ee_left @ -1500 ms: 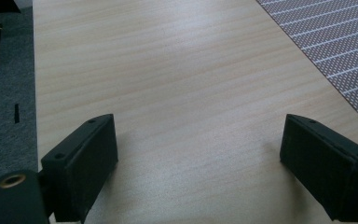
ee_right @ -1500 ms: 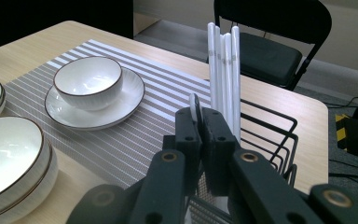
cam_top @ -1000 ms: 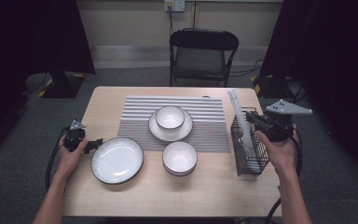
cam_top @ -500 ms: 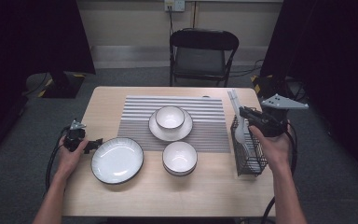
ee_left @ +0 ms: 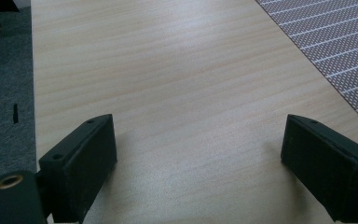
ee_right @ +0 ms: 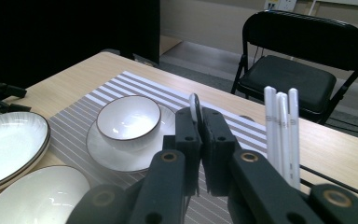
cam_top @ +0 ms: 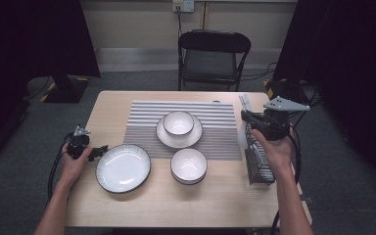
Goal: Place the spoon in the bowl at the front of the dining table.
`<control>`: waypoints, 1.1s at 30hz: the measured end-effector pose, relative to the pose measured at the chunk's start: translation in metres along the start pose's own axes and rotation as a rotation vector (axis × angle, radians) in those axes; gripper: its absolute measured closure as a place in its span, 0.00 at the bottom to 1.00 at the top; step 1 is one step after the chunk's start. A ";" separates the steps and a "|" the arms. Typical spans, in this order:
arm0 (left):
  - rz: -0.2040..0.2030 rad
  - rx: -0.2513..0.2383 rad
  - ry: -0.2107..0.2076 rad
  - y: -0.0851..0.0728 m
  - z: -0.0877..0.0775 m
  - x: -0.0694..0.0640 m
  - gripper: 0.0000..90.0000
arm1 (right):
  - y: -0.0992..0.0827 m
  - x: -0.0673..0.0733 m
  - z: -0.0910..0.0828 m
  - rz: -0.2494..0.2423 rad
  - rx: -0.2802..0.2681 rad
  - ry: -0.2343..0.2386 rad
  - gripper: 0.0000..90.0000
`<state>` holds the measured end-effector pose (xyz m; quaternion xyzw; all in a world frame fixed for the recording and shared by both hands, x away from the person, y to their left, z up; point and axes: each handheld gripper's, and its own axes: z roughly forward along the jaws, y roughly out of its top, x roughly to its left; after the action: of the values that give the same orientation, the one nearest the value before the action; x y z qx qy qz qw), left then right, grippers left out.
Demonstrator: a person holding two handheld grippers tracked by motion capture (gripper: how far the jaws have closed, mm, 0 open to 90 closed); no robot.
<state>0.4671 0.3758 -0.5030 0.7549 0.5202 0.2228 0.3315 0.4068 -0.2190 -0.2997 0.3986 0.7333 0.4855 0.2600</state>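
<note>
Now my right tongs (ee_right: 199,122) are clenched on a thin white spoon (ee_right: 195,106), lifted over the wire rack (cam_top: 258,164) at three o'clock on the table (cam_top: 210,205). I'd carry it level toward the bowl (cam_top: 189,164) at six o'clock, keeping the squeeze firm. My left tongs (ee_left: 200,158) rest released at nine o'clock beside the plate (cam_top: 123,167).

Black hand-held gripper (cam_top: 247,117); grey three-cornered plate (cam_top: 285,104); trailing black cable (cam_top: 296,152).
</note>
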 end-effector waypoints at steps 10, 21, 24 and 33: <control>0.000 0.000 0.000 0.000 0.000 0.000 0.11 | 0.003 0.012 0.016 -0.010 0.001 0.033 0.96; 0.000 0.000 0.000 0.000 0.000 0.000 0.11 | 0.001 0.026 0.039 -0.014 0.015 0.070 0.96; 0.000 0.000 0.000 0.000 0.000 0.000 0.11 | 0.003 0.027 0.043 -0.007 0.007 0.081 0.96; 0.000 0.000 0.000 0.000 0.000 0.000 0.11 | 0.008 0.031 0.058 -0.012 0.001 0.098 0.96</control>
<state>0.4671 0.3758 -0.5029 0.7549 0.5203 0.2227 0.3313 0.4367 -0.1618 -0.3152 0.3701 0.7478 0.5026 0.2263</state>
